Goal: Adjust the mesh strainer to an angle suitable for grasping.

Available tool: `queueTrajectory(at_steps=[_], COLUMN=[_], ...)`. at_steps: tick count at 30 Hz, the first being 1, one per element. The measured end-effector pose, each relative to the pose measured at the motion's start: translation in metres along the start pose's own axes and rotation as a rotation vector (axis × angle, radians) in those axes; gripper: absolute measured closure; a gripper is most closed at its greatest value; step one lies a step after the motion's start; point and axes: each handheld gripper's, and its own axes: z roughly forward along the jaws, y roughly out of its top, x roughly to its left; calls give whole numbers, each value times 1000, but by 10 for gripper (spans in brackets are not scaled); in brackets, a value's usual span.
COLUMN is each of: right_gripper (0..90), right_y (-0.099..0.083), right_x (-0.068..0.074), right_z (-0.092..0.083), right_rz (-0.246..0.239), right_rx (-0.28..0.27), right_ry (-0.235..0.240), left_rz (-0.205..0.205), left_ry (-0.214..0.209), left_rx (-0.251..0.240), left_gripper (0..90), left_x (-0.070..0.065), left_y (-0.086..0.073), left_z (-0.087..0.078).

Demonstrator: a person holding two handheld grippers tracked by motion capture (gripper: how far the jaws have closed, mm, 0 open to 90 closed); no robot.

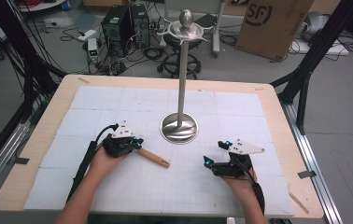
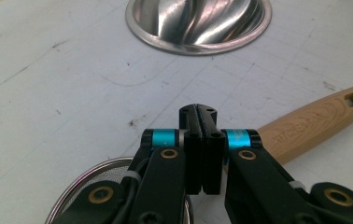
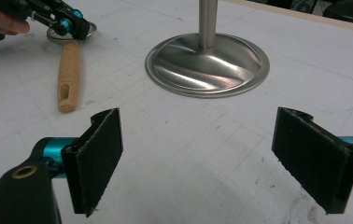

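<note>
White table (image 1: 240,116), left gripper (image 2: 201,154) jaws closed over strainer (image 2: 317,123), right gripper (image 3: 212,158) jaws wide.

I count one metal stand (image 1: 179,127) on the table (image 1: 268,100), its round base near the middle of the mat. Just left of that base I see one strainer (image 2: 95,179) with one wooden handle (image 1: 154,157) pointing toward the stand. Two grippers are in my hands: the left gripper (image 1: 136,143) left of the stand, the right gripper (image 1: 207,161) right of it. Behind the stand, on the floor, I make out two computer towers (image 1: 127,22), one cardboard box (image 1: 270,25) and one stool (image 1: 179,65).
</note>
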Motion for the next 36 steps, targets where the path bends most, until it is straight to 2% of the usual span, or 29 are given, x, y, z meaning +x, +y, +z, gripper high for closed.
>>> queueTrajectory(at_steps=[3,7,11,19,21,23,29,33,36], right_gripper=[152,152,152,152,152,152,152,152,152], right_y=[0,0,0,-1,-1,-1,-1,-1,-1], right_x=[0,0,0,1,1,2,2,2,2], right_z=[0,0,0,1,2,3,6,7,7], right_rz=[1,3,0,0,-2,-3,-5,-6,-4], right_rx=[0,-2,5,12,15,16,21,25,33], right_ry=[0,-2,-4,-1,-1,0,4,2,3], left_rz=[-1,8,18,-20,-19,-25,-8,-31,-29], left_ry=[18,13,14,1,10,2,1,-10,-6], left_rx=[42,55,50,28,25,16,38,31,33], left_gripper=[893,893,893,893,892,892,892,892,892], left_x=[2,-1,-3,3,4,5,5,8,8], left_y=[-2,-2,-3,-11,-11,-9,-4,-5,-5], left_z=[2,0,-7,-23,-23,-20,-12,-10,-9])
